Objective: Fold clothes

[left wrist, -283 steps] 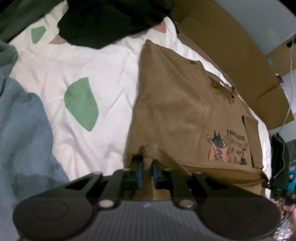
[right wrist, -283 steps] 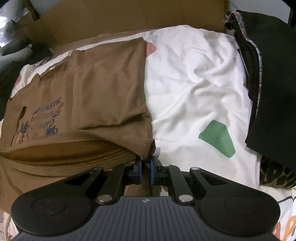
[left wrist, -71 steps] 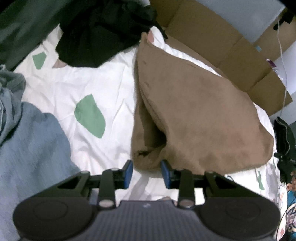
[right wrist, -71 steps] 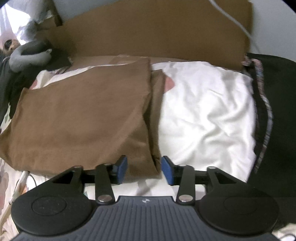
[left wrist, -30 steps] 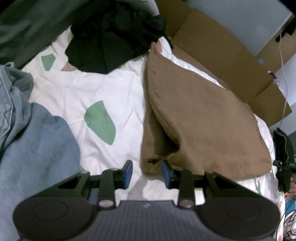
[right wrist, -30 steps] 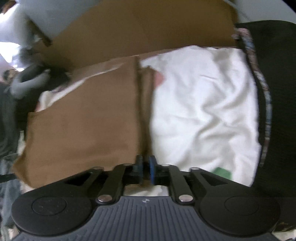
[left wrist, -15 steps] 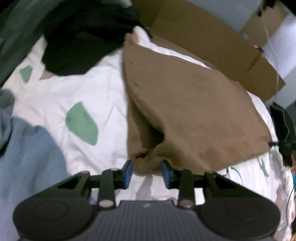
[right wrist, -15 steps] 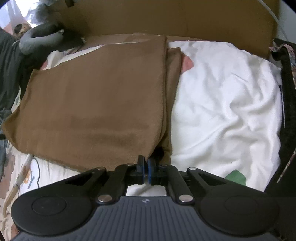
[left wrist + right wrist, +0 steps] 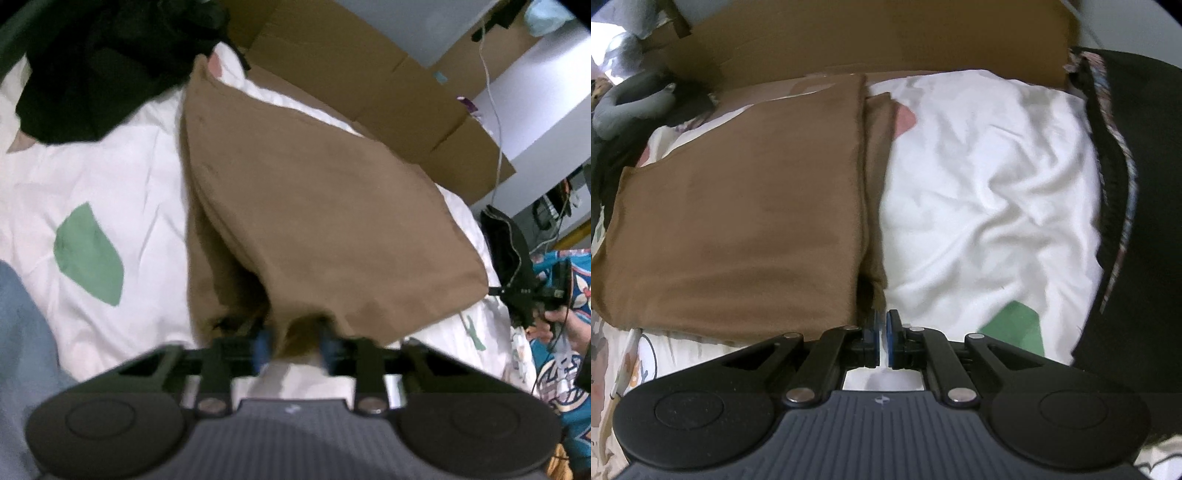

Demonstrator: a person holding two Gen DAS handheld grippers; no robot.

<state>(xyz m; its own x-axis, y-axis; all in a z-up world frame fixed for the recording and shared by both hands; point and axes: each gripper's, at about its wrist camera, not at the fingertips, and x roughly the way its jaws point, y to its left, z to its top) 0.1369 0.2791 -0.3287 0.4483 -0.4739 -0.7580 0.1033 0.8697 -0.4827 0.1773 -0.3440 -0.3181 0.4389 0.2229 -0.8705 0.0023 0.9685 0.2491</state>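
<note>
Pinching near corners of half-folded brown shirt (image 9: 325, 206) on bed (image 9: 979, 192): left claw (image 9: 291, 341) just closing on fabric, right claw (image 9: 881, 336) shut, its hold unclear. Final fold, stacking left.

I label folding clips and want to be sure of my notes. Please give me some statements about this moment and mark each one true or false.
1. The brown shirt lies folded on a white sheet. True.
2. The right gripper is wide open. False: its jaws are nearly together, at the shirt's near corner.
3. A cat print shows on the shirt's top. False: the top is plain brown.
4. Black clothing lies apart from the shirt. True.
</note>
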